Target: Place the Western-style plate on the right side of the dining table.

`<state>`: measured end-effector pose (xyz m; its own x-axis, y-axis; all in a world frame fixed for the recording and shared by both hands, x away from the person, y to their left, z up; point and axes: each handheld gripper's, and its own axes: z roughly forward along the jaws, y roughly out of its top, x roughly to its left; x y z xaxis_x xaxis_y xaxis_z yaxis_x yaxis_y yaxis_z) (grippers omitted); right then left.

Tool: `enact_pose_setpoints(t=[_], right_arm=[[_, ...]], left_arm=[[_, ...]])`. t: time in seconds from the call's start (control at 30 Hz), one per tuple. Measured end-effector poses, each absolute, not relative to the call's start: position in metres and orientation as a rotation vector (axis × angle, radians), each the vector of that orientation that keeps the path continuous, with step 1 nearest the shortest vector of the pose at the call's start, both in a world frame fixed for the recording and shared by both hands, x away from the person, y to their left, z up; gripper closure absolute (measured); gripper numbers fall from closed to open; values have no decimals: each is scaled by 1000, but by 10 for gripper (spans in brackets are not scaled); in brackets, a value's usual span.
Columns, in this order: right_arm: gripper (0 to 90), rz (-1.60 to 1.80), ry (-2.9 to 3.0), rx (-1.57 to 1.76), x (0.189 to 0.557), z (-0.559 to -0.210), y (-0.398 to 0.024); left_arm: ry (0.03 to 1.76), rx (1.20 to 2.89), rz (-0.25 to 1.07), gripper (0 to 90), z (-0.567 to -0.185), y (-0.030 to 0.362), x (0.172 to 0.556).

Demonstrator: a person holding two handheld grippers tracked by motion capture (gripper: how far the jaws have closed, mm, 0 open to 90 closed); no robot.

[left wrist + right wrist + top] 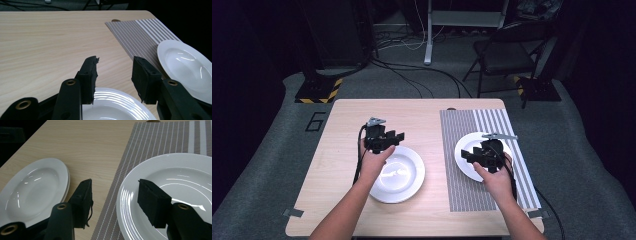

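Two white deep plates lie on the wooden table (342,115). The left plate (399,175) sits on bare wood; the right plate (467,145) rests on a striped grey placemat (462,190). My left gripper (396,137) hovers over the far rim of the left plate (117,105), jaws open with nothing between them (115,62). My right gripper (466,154) points left over the right plate's near-left rim. Its jaws stand open (115,182), one over the placemat (160,142), the other over the plate (175,170); the rim shows below the gap, not gripped.
The left plate (35,190) shows a doubled rim, perhaps a stack. A small dark round thing (115,20) peeks out at the placemat's far edge. Beyond the table are a folding chair (504,55), floor cables and stand bases (317,90).
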<state>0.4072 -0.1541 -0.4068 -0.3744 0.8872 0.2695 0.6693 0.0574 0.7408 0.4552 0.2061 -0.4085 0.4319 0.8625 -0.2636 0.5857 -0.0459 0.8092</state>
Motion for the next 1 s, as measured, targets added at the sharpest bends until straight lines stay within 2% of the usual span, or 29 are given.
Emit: enact_pose_setpoints(t=[0.6,1.0], right_arm=[[446,1261,2169,1466,397,-405,-132],[421,1288,2218,1383,387,-416,-125]], left_arm=[[1335,1709,424,541,-415,263,422],[1366,1706,482,474,-431,291,403]])
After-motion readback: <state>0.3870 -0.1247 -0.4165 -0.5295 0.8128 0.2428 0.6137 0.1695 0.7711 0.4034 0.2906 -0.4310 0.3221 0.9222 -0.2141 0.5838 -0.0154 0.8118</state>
